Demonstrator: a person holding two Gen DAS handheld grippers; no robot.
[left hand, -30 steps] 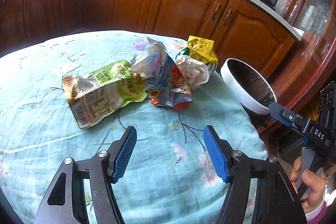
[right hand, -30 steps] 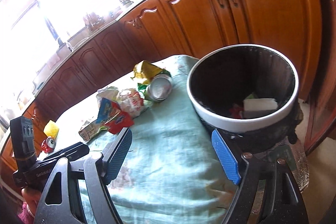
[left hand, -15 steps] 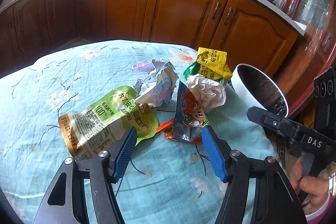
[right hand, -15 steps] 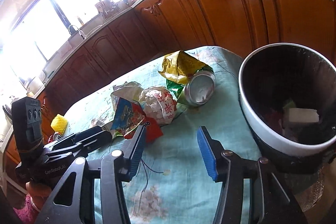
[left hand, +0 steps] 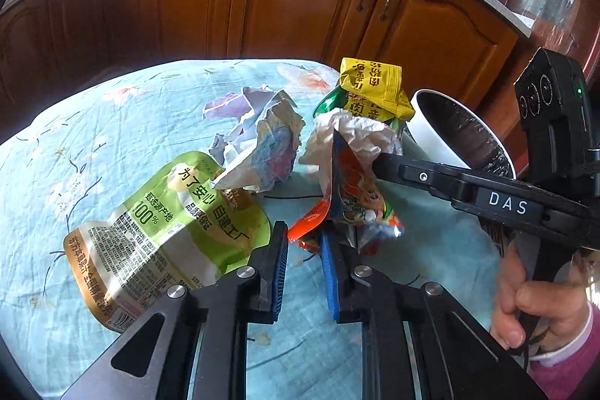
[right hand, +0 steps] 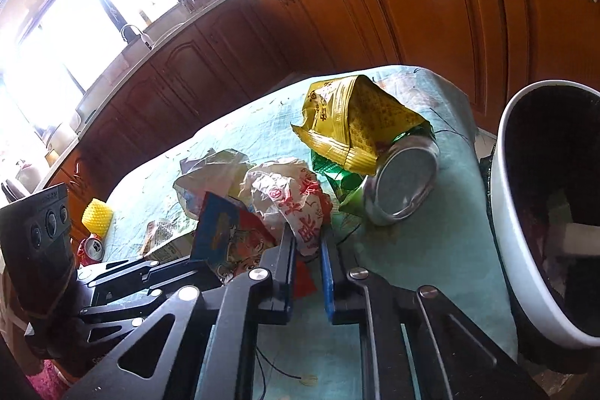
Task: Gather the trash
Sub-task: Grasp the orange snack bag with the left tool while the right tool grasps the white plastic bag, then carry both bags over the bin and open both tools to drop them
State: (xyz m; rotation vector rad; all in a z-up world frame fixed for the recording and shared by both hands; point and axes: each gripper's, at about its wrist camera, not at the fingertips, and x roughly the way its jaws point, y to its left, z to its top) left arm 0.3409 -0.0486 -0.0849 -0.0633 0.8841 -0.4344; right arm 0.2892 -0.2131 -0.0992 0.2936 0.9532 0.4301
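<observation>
Right wrist view: right claw (right hand: 306, 252) clenches crumpled paper (right hand: 296, 201) near the table (right hand: 431, 250) edge beside the bin (right hand: 506, 212); left claw (left hand: 303, 250), closing, pinches the red wrapper (left hand: 311, 218).

"DAS" is printed in white on the right gripper (left hand: 378, 167), and "100%" with Chinese characters is read on the green pouch (left hand: 168, 223).

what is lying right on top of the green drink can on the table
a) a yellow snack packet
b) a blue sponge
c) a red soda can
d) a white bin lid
a: in the right wrist view the crinkled yellow snack packet drapes over the tipped green drink can on the pale blue floral tablecloth.
</observation>
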